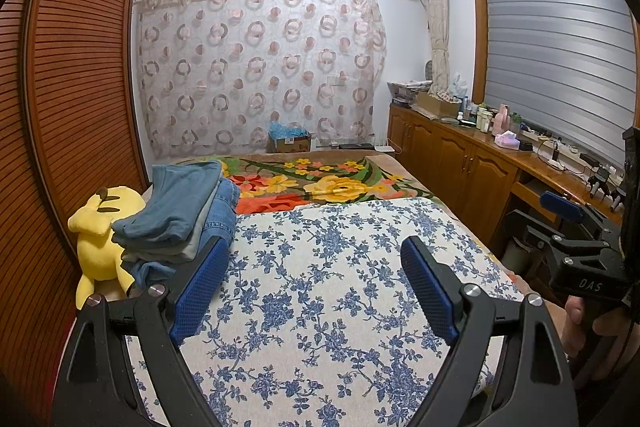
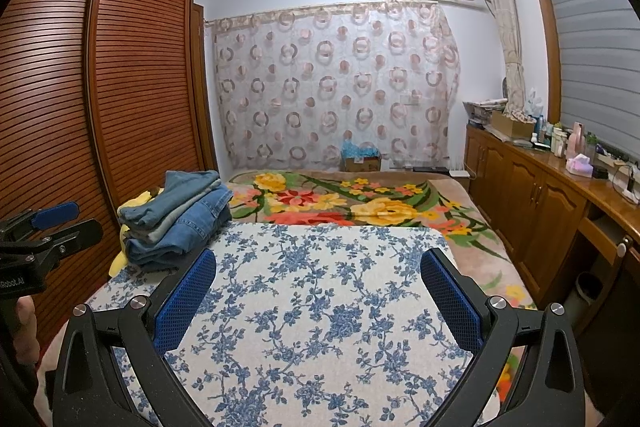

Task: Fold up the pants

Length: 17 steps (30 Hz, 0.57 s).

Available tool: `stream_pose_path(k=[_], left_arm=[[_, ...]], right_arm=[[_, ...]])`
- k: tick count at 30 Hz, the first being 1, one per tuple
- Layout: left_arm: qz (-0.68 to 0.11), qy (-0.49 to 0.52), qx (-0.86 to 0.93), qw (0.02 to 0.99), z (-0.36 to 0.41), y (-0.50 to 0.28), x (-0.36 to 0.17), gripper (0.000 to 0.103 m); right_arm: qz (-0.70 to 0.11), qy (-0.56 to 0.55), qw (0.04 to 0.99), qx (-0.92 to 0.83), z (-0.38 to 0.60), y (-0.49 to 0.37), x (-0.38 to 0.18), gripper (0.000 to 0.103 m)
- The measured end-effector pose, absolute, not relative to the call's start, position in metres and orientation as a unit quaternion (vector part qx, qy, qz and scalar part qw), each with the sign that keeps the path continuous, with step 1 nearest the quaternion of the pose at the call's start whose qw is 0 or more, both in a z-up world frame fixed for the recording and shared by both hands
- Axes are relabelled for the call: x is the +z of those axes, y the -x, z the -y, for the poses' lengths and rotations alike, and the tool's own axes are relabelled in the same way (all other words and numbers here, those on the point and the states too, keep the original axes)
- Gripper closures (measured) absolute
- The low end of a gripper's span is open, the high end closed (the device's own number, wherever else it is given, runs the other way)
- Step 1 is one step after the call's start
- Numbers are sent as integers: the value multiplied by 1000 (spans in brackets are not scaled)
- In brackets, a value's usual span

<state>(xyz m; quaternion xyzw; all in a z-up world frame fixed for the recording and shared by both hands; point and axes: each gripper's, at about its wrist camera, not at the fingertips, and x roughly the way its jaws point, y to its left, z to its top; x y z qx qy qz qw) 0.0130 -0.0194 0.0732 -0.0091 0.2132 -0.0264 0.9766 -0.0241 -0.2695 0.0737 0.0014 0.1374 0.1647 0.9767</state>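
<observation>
Two spread, unladen grippers, left gripper [image 1: 314, 277], right gripper [image 2: 318, 287], over floral bedspread [image 1: 320, 267], louvered wardrobe [image 1: 76, 75] alongside

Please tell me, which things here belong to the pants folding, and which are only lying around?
For the job:
- stack of folded blue denim pants
- blue-flowered white cloth covering the bed
- left gripper, open
- right gripper, open

Only lying about:
- yellow plush toy
- bright floral blanket
- bottles on wooden cabinet
</observation>
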Motion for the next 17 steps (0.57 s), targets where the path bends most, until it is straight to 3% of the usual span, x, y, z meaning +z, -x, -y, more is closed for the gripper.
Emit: stream_pose_path(k=[17], left_arm=[[-213,9,-26,977,20,-12,72,15]], right_arm=[[-137,-2,977,165,269,24,72,1]])
